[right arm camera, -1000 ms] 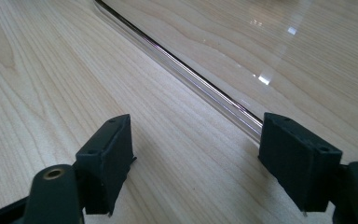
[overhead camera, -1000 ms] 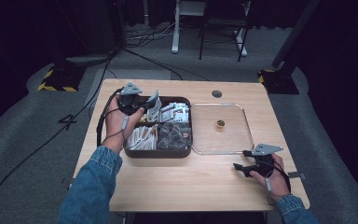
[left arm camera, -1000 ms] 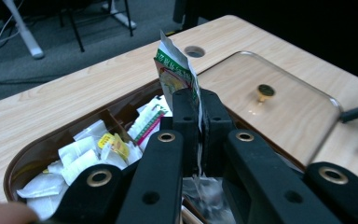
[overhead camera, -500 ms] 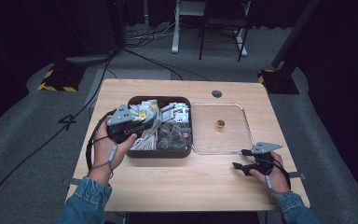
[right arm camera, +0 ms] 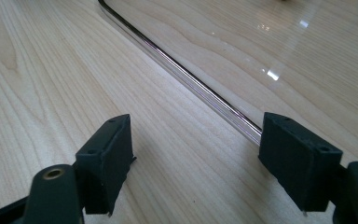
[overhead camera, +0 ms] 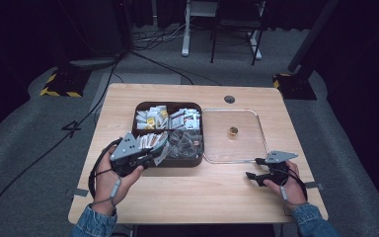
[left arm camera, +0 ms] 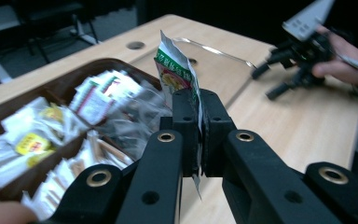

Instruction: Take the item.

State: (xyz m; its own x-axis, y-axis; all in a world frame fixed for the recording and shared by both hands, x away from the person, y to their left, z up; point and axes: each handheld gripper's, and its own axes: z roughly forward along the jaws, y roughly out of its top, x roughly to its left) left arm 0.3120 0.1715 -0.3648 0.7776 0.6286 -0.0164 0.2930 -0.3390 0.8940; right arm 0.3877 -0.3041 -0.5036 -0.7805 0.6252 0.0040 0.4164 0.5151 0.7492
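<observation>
high view overhead; gripper views close, low (both share table (overhead camera: pixel 187 192)).

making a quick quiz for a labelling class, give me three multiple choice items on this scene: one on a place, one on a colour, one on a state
1. Where does the small gold thing lie?
A. in the clear tray
B. in the brown box
C. on the bare table

2. What colour is the divided box of sachets?
A. white
B. dark brown
C. blue

3. How does the left gripper stand?
A. wide open
B. shut on nothing
C. shut on a sachet

Answers:
1 A, the high view shows it inside the tray's rim.
2 B, its walls are dark brown.
3 C, the left gripper view shows the jaws pinching a green-printed sachet.
</observation>
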